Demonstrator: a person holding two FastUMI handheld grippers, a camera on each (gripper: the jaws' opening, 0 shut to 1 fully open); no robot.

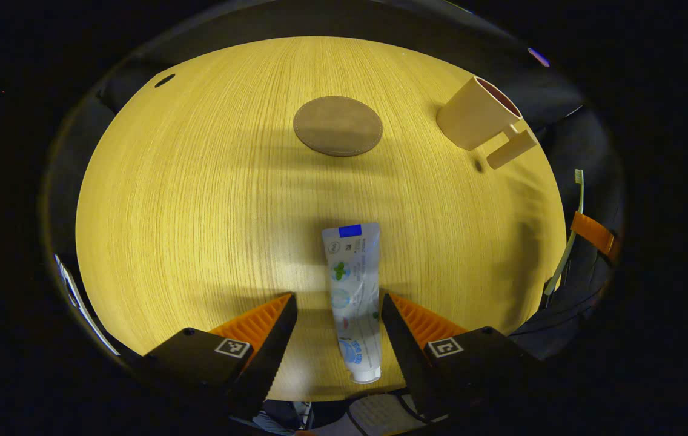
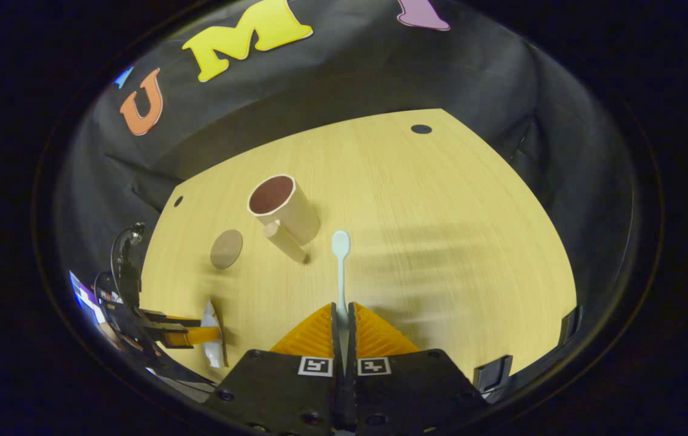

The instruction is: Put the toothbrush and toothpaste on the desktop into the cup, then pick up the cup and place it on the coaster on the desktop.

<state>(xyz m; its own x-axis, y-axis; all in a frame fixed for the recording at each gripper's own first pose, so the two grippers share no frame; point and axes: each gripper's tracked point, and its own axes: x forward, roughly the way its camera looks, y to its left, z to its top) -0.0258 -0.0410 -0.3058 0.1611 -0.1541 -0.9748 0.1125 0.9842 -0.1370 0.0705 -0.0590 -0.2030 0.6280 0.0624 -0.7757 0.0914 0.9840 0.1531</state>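
Pale wood grain runs across the desktop. In the left gripper view the left gripper hangs just above it with its two fingers spread wide, one on each side of the toothpaste; the tube lies flat between them, cap end toward the camera, and neither finger presses on it. Straight ahead of that gripper, well beyond the tube, lies the round brown coaster. Farther off to the right stands the cup, its handle toward the near side.

In the right gripper view the right gripper is clamped tight on the handle of the toothbrush, which sticks out forward from between the fingers with its head raised over the table. The cup stands just ahead and slightly left of the brush head, upright, mouth open. The coaster lies to the left of the cup, a little apart from it. At the far left the other gripper straddles the toothpaste.
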